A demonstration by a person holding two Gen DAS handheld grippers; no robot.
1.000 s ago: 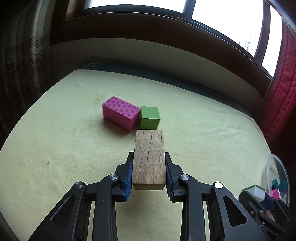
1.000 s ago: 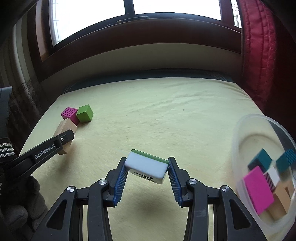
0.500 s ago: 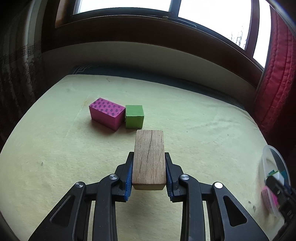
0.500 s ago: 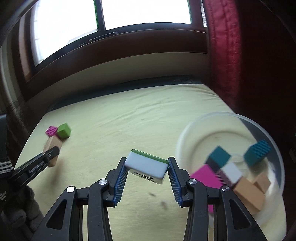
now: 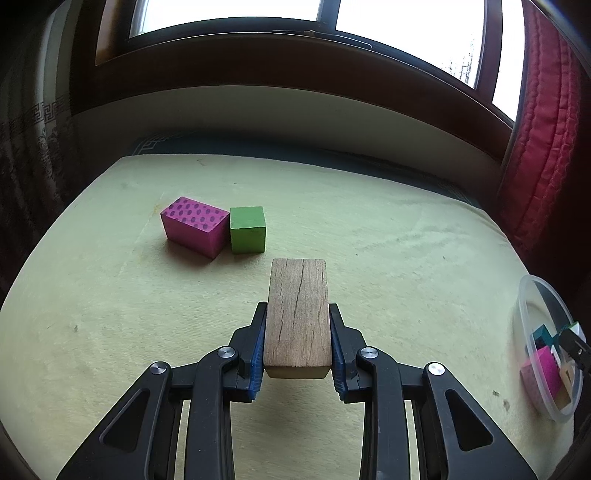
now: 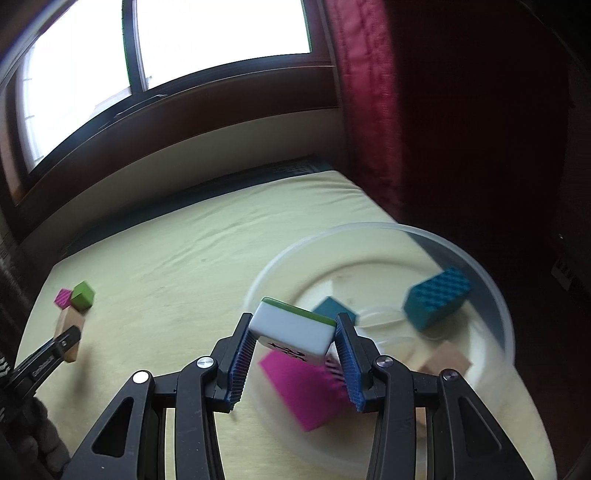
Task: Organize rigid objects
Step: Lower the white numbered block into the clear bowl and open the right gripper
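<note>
1. Only my left wrist view shows the left gripper clamped on the wooden block; the pink dotted block touches the green cube toward the bed's far-left corner.
2. Only my right wrist view shows the right gripper clamped on the white-green tile, above the clear bowl at the bed's right edge, blocks inside.
3. Surface: yellow-green bed cover. Window behind, red curtain right.

Daylight floods a dark-framed window above a pale yellow-green mattress, red curtain alongside.
</note>
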